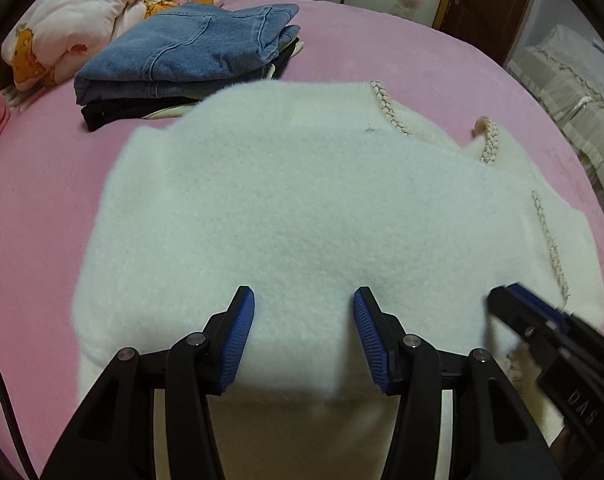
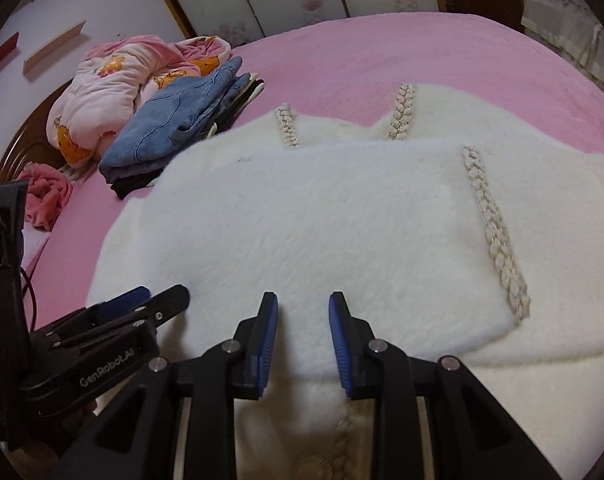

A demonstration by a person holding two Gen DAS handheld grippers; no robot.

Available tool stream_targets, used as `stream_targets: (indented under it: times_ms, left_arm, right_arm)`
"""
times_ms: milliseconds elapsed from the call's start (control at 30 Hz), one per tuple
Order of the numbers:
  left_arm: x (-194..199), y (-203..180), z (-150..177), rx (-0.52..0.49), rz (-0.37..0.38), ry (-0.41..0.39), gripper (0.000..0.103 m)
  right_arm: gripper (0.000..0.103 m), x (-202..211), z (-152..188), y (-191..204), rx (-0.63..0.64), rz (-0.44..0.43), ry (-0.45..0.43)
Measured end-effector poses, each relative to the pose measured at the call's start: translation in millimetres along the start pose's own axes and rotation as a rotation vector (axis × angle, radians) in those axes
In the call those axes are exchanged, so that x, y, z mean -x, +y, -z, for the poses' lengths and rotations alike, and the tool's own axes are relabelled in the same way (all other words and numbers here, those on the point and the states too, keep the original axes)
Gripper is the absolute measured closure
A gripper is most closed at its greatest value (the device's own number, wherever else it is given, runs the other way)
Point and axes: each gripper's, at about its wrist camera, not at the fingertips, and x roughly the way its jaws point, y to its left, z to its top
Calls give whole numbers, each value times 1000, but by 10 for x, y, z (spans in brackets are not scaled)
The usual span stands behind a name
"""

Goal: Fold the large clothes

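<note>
A fluffy white sweater (image 1: 302,208) with braided beaded trim (image 2: 495,228) lies partly folded on the pink bed; it fills the right wrist view (image 2: 321,216) too. My left gripper (image 1: 303,300) is open and empty, hovering over the sweater's near folded edge. My right gripper (image 2: 303,304) is open and empty, just above the same near edge. The right gripper shows at the right of the left wrist view (image 1: 501,296), and the left gripper shows at the lower left of the right wrist view (image 2: 158,300).
A stack of folded clothes topped by blue jeans (image 1: 190,52) sits at the far left of the pink bed (image 1: 381,40). A crumpled pink cartoon quilt (image 1: 74,8) lies behind it. A pink cloth (image 2: 46,196) lies by the bed's left edge.
</note>
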Motion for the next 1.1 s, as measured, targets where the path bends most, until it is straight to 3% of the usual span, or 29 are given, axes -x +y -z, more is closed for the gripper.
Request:
stream_targets:
  times_ms: [100,167,200,300,500,633,867,1000,1100]
  left_arm:
    - [-20,98,-25,9,-28,1,48]
    - [-30,204,-39,19,-47,0,48]
    - [-22,251,-39,24,-49,0,48]
    - [-36,347,-40,40,-32,4,48]
    - [-20,274,-26,29,-73,11,45]
    - [45,277,-16,47,-66,43,42]
    - [389,338,46,98,-70,84,41]
    - [663,378,118,122,-89,78,33]
    - [808,395,184,126,-97,83,33]
  right_arm:
    - [77,35,-45,-182,16,105,-21]
    - [77,73,-68,-431,-22,202,-26]
    - [77,98,-74,-562,-55,209,-28]
    - [79,174,-60,-826,-148,112,-28]
    - [76,158,-61,-710,-146,158,0]
    - [76,193,-78,-690,-193,128,16]
    - [76,509,-40,-607,-197,120,48]
    - [76,755,-17,-544,-195,128,57]
    - [76,932,14,-500,-187,137,63]
